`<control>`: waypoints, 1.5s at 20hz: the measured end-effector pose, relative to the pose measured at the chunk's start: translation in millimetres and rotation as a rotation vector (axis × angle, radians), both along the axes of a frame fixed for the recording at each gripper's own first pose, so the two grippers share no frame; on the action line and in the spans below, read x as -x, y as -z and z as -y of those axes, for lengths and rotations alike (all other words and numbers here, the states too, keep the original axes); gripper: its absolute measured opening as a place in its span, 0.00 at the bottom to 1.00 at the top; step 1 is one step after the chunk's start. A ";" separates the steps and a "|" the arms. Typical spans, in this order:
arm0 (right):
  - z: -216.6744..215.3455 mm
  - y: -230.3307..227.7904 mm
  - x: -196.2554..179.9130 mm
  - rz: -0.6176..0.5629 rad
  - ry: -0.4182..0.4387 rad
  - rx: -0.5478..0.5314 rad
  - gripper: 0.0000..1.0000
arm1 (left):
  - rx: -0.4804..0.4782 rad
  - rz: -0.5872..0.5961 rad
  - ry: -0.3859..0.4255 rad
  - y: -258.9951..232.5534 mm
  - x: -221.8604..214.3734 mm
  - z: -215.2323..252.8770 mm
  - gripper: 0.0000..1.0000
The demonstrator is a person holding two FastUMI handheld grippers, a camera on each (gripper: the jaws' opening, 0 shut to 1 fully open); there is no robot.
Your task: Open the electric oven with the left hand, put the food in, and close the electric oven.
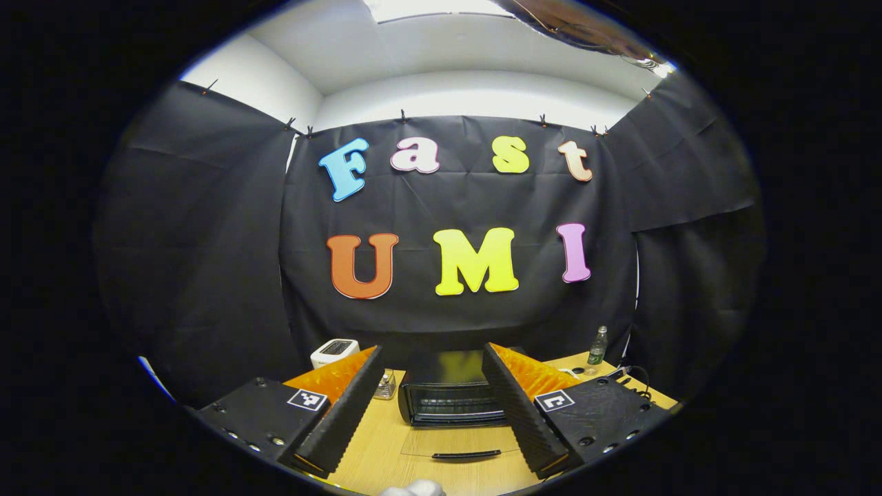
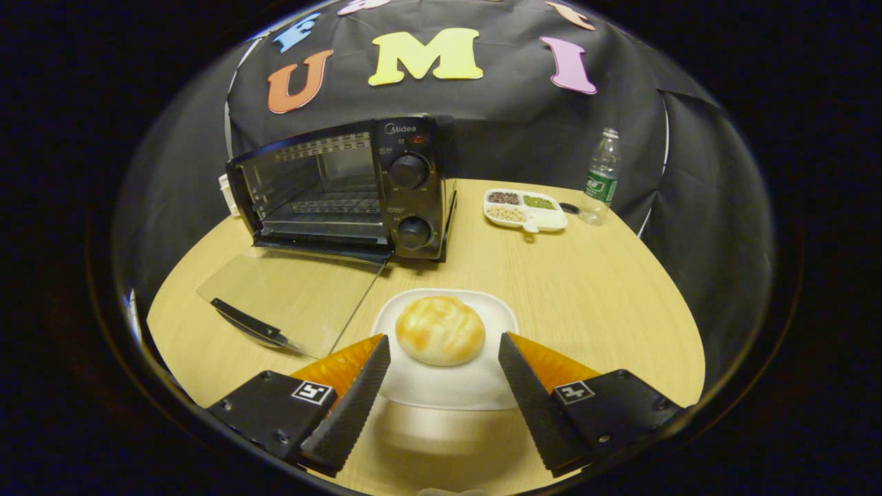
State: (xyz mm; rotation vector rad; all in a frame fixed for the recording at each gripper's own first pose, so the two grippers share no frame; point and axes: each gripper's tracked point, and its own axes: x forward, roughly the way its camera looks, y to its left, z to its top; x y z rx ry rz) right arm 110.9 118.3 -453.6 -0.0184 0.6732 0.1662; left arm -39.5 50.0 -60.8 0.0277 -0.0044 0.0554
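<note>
Oven, electric, black, box-shaped, metal with glass door [image 2: 344, 189]: one. Stands at the rear left of the round pale-wood worktop [image 2: 586, 289], cavity open, wire rack visible inside. Glass door [image 2: 289, 293] folded down flat on the worktop, its black bar handle [image 2: 248, 322] at the near edge. Two round control knobs on the right panel.

Bun, round, golden-brown, glazed [image 2: 439, 329]: one. Rests on a white rounded-square plate [image 2: 441, 386], one, on the near middle of the worktop, to the right of the lowered door and in front of the oven's control panel.

Right gripper [image 2: 444, 365]: fingers spread wide, holding nothing. Bun lies directly ahead, just between the fingertips, plate beneath it. Judged the nearer gripper to the food; the coming move looks to be a closing on the bun or plate, then a carry forward and left into the cavity, whose long axis runs left to right across the view.

Left gripper [image 1: 433, 406]: fingers spread wide, holding nothing, raised and facing the oven head-on, the lowered door lying between its fingers, well apart from the bun.

Also present: white divided tray with three fills of grains or beans [image 2: 525, 209], one; clear plastic bottle with green label [image 2: 602, 176], one; small glass jar [image 1: 384, 386], one; white boxy appliance [image 1: 334, 351], one.
</note>
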 end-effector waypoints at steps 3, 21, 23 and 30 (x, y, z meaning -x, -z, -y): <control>-6.1 11.1 -11.0 -0.018 0.000 0.011 1.00 | 0.012 -0.011 0.003 1.9 -1.5 -1.0 0.94; -39.3 -27.0 -18.0 -0.035 -0.001 -0.196 0.79 | 0.021 -0.062 0.022 17.6 -14.2 -17.1 0.93; -66.1 -42.2 -17.0 -0.052 0.002 -0.332 0.80 | 0.022 -0.064 0.021 17.4 -14.0 -21.3 0.93; -149.2 -56.0 -28.4 -0.158 0.056 -0.757 0.78 | -0.004 -0.094 0.039 25.1 -12.0 -29.4 0.93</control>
